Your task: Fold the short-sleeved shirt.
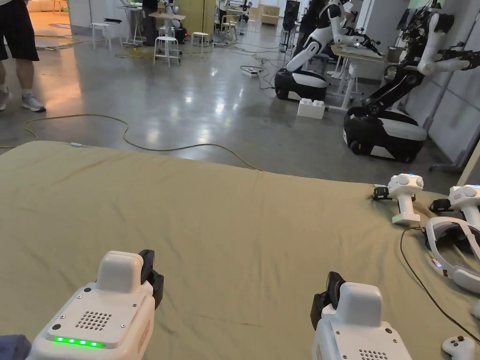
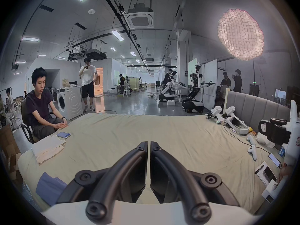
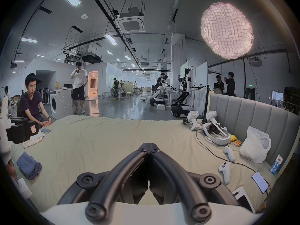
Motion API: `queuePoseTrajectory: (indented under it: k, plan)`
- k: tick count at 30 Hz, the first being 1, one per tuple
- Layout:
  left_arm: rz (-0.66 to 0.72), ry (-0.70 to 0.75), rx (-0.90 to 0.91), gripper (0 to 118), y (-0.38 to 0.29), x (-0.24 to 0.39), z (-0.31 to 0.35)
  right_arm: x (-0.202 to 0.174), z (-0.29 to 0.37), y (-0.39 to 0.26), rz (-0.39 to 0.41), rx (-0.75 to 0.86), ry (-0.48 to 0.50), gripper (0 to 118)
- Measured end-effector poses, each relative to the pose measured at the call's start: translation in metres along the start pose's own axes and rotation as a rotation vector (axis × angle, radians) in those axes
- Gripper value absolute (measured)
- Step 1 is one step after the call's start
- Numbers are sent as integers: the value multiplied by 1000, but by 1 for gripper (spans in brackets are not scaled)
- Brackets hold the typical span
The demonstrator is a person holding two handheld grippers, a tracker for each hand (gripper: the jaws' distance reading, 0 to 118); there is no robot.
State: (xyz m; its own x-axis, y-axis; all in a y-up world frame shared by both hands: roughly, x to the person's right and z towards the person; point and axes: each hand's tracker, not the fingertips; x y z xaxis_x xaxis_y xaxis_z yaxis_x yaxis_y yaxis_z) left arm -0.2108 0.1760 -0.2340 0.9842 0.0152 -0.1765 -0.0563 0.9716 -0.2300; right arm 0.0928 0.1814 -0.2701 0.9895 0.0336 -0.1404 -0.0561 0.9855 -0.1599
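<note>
A crumpled blue garment (image 3: 28, 165) lies bunched near the bed's left front corner; it also appears in the left gripper view (image 2: 48, 189) and as a sliver in the head view (image 1: 11, 347). My left gripper (image 2: 149, 145) hovers over the bare khaki sheet (image 1: 225, 220), jaws shut with nothing between them, just right of the garment. My right gripper (image 3: 149, 145) is shut and empty too, farther right over the sheet. In the head view the left gripper (image 1: 153, 276) and right gripper (image 1: 328, 295) sit side by side at the near edge.
Folded white cloths (image 2: 47, 149) and a phone (image 2: 64, 134) lie at the left edge beside a seated person (image 2: 40, 108). A headset (image 1: 452, 248), controllers (image 3: 225, 171), a cable, a phone (image 3: 259, 181) and a plastic bag (image 3: 254, 145) crowd the right side by the grey headboard (image 3: 253, 116).
</note>
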Motion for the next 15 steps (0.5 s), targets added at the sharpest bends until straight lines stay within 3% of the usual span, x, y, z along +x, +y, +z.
queuePoseTrajectory:
  k: [7, 10, 12, 14, 15]
  plan:
    - [-2, 4, -7, 4, 2, -2, -2, 0, -3, -2, 6, -12, -32, 5]
    - [-6, 21, -3, 12, 6, -2, -6, 2, -5, -2, -8, -16, -29, 38]
    - [-9, 24, -2, 27, 7, -3, -7, 3, -7, -1, -17, -20, -27, 69]
    - [3, 19, 1, 54, 8, -6, -8, 3, -7, 0, -21, -14, -28, 73]
    - [16, 13, 5, 66, 8, -8, -7, 3, -7, 0, -18, -13, -32, 82]
